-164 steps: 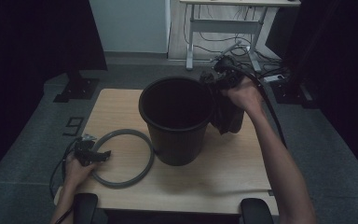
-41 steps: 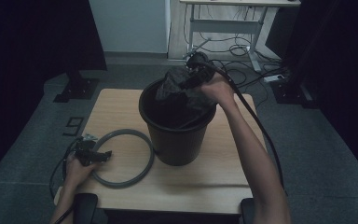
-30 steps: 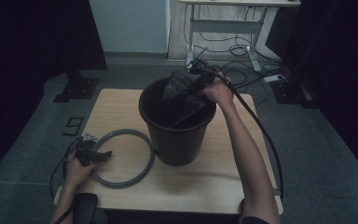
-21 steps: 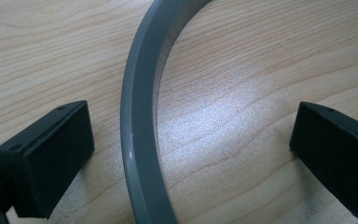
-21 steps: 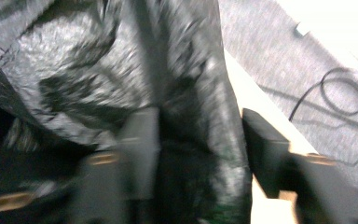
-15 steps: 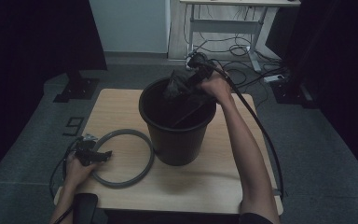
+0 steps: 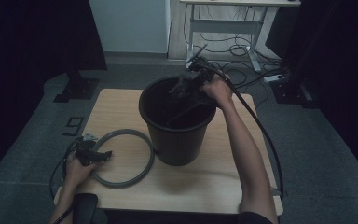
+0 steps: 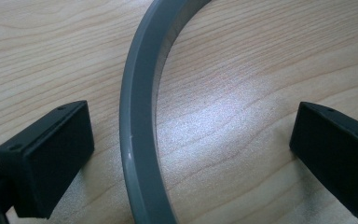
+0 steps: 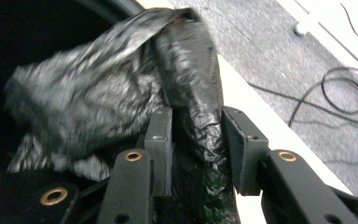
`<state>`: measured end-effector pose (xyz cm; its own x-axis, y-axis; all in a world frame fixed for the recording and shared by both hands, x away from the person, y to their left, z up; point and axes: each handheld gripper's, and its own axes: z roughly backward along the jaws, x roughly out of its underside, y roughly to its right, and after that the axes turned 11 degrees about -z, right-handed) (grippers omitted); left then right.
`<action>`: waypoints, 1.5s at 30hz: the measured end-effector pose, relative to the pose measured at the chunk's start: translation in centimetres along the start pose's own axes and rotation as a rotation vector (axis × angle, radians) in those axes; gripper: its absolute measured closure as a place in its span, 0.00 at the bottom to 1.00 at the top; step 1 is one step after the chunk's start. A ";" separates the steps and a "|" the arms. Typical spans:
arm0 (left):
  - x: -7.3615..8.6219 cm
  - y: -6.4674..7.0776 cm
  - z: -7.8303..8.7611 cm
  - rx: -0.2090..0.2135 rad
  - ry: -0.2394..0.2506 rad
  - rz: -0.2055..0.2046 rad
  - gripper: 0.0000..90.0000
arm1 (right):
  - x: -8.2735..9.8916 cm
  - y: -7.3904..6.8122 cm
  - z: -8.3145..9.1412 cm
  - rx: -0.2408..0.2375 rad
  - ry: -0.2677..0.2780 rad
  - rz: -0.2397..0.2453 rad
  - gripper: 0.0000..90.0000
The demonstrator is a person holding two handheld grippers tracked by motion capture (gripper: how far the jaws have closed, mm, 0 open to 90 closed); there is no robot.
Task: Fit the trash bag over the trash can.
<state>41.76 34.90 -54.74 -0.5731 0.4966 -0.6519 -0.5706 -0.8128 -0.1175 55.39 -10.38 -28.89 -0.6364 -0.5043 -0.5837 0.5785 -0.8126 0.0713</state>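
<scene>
A black bucket [image 7: 177, 140] stands in the middle of the wooden table [image 7: 214, 186]. A crumpled black plastic bag [image 7: 184, 86] hangs over the bucket's far rim, partly inside. My right gripper [image 7: 189, 80] is at that rim; in the right gripper view its jaws [image 9: 196, 140] have just been closing and now pinch a fold of the bag [image 9: 98, 88]. A grey ring [image 7: 142, 168] lies flat to the left of the bucket. My left gripper [image 7: 98, 155] rests on the table, open, straddling the ring's band [image 8: 140, 116] without its pads touching it.
The right gripper's cable [image 7: 261, 135] trails along the forearm and off the table's right side. Behind the table stand a white desk [image 7: 233, 28] and loose floor cables [image 7: 235, 49]. A black stand base [image 7: 77, 86] sits on the floor at far left.
The right gripper went from the bucket's right side to its far rim with the bag. Over the last second it hardly shifted. The left hand kept still.
</scene>
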 end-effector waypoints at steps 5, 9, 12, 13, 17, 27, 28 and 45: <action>0.0 0.0 0.0 -0.001 0.000 0.001 0.00 | 3.3 0.7 2.3 -0.007 -0.015 -0.020 0.72; -0.2 0.0 -0.1 -0.001 0.001 0.000 0.00 | 4.8 1.0 3.8 -0.034 -0.031 -0.022 0.61; -0.2 0.0 -0.2 0.000 0.001 -0.001 0.00 | 4.1 1.2 4.8 -0.023 0.021 -0.031 0.45; -0.2 0.0 -0.2 0.000 0.001 -0.002 0.00 | 3.7 1.1 5.1 -0.017 0.035 -0.026 0.43; -0.2 0.0 -0.2 0.001 0.001 -0.002 0.00 | 1.2 0.6 5.3 -0.024 0.082 -0.004 0.44; -0.2 0.0 -0.2 0.004 0.002 -0.005 0.00 | -3.3 -0.6 1.0 -0.053 0.046 0.076 0.61; -0.2 0.0 -0.2 0.004 0.002 -0.006 0.00 | -3.3 -0.6 0.6 -0.047 0.034 0.082 0.62; -0.2 0.0 -0.2 0.005 0.002 -0.008 0.00 | 3.2 2.7 3.8 -0.087 -0.049 0.007 0.57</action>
<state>41.98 34.72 -54.74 -0.5675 0.5022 -0.6525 -0.5781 -0.8073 -0.1185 52.99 -15.31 -27.47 -0.6550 -0.5255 -0.5430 0.6242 -0.7813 0.0032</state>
